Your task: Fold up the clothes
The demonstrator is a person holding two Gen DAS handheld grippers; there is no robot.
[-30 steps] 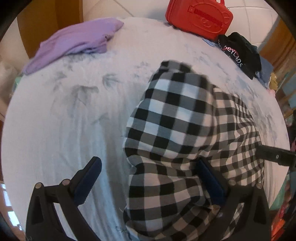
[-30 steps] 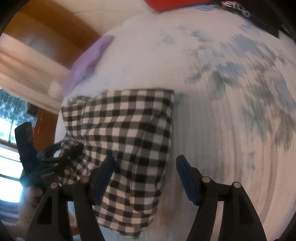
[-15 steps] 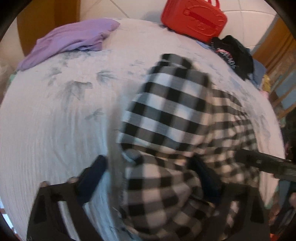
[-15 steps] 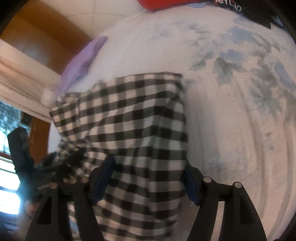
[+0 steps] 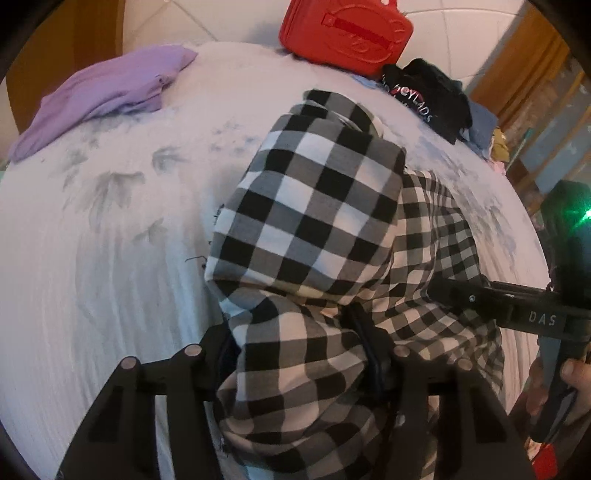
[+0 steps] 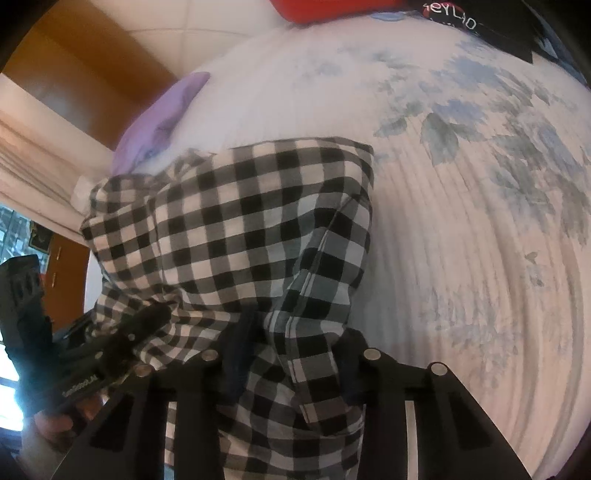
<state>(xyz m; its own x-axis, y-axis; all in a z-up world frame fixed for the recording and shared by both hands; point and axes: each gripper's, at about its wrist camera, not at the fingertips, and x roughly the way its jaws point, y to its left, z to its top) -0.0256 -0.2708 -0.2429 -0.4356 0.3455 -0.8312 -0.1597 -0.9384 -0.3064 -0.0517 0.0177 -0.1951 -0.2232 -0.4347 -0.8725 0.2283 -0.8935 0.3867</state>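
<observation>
A black-and-white checked shirt [image 5: 314, 221] lies bunched on the pale floral bedsheet [image 5: 92, 258]. My left gripper [image 5: 299, 350] is shut on the shirt's near edge, cloth pinched between its fingers. In the right wrist view the same shirt [image 6: 240, 221] fills the middle, and my right gripper [image 6: 291, 350] is shut on its near edge too. Each gripper shows in the other's view: the right one at the right edge [image 5: 517, 310], the left one at the lower left [image 6: 110, 350].
A purple garment [image 5: 107, 96] lies at the bed's far left. A red case [image 5: 347, 33] and a black printed garment [image 5: 428, 96] sit at the far edge, with more clothes beyond at the right. The bed edge runs along the right.
Both grippers moved in over the shirt's near edge and closed on it. The shirt is gathered up and raised a little.
</observation>
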